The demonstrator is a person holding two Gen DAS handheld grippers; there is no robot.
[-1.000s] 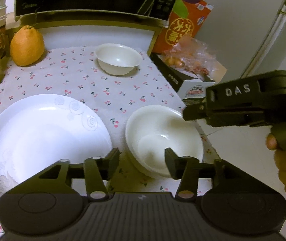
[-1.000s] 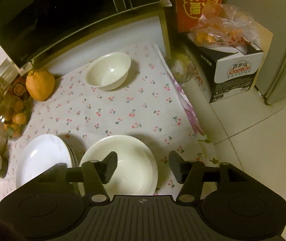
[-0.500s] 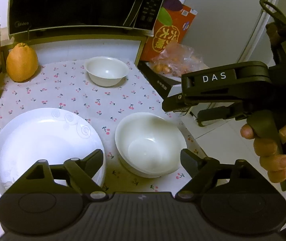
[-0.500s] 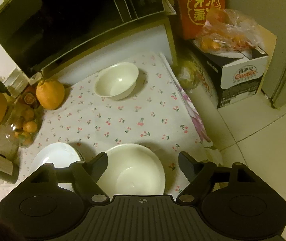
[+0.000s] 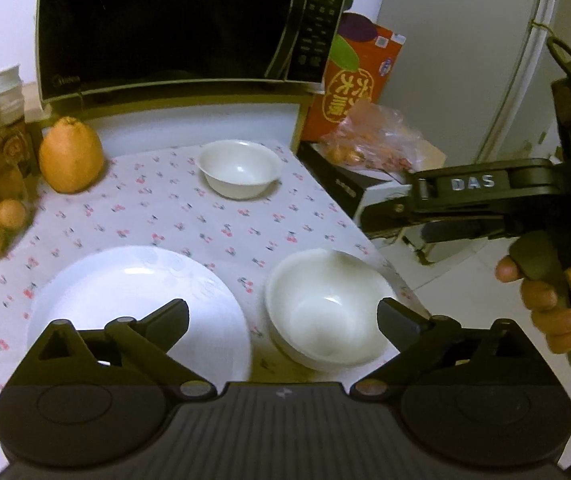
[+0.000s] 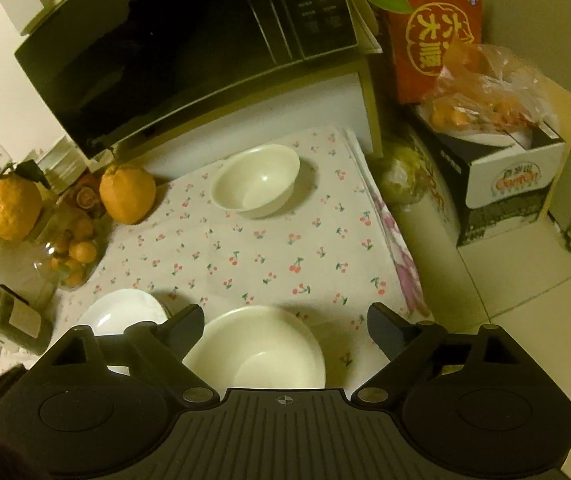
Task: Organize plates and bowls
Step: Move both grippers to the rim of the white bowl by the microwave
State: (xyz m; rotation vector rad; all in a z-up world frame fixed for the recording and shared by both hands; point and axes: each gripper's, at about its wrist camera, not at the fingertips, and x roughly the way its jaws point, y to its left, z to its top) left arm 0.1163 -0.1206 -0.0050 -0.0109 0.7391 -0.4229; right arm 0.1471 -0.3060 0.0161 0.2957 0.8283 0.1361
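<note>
Hovering over the cherry-print desk (image 5: 189, 216), the left tool (image 5: 283, 316) and right tool (image 6: 285, 322) have both just been opening and now gape wide, nothing gripped. The big white plate (image 5: 137, 300) sits front left, with a wide bowl (image 5: 327, 308) just beside it near the desk's edge. A smaller bowl (image 5: 239, 168) sits well apart, back by the microwave (image 5: 173, 24) and a big orange fruit (image 5: 71, 156).

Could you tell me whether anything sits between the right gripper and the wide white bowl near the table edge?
Nothing visible does. The open, empty right gripper hangs directly over the wide white bowl, with only bare cherry-print tablecloth around it.
</note>
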